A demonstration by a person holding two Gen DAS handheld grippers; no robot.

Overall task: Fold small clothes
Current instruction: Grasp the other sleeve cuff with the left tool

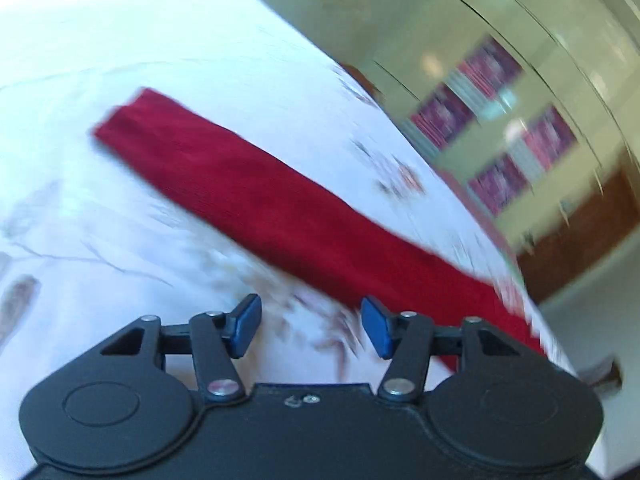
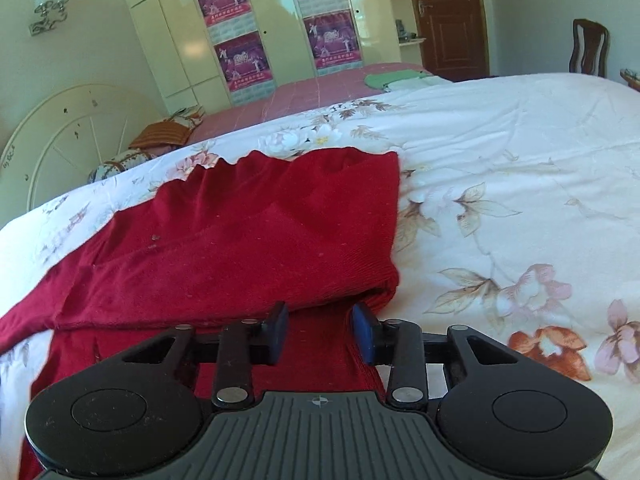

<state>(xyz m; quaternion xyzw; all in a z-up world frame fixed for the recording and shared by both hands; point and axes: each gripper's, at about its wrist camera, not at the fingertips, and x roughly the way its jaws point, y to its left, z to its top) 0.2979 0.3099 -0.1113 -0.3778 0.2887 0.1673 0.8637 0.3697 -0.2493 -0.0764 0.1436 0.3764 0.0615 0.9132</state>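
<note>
A dark red knit garment lies on the white floral bedspread, partly folded over itself. My right gripper is open, low over the garment's near right corner, its fingers straddling the red cloth below the folded edge. In the blurred left wrist view a long red strip of the garment runs diagonally across the bedspread. My left gripper is open and empty, just short of the strip's near edge.
A pale wardrobe with purple posters stands behind the bed. A white round headboard is at the left, with a pink bed, pillows and green cloth beyond. A brown door and a chair are at the back right.
</note>
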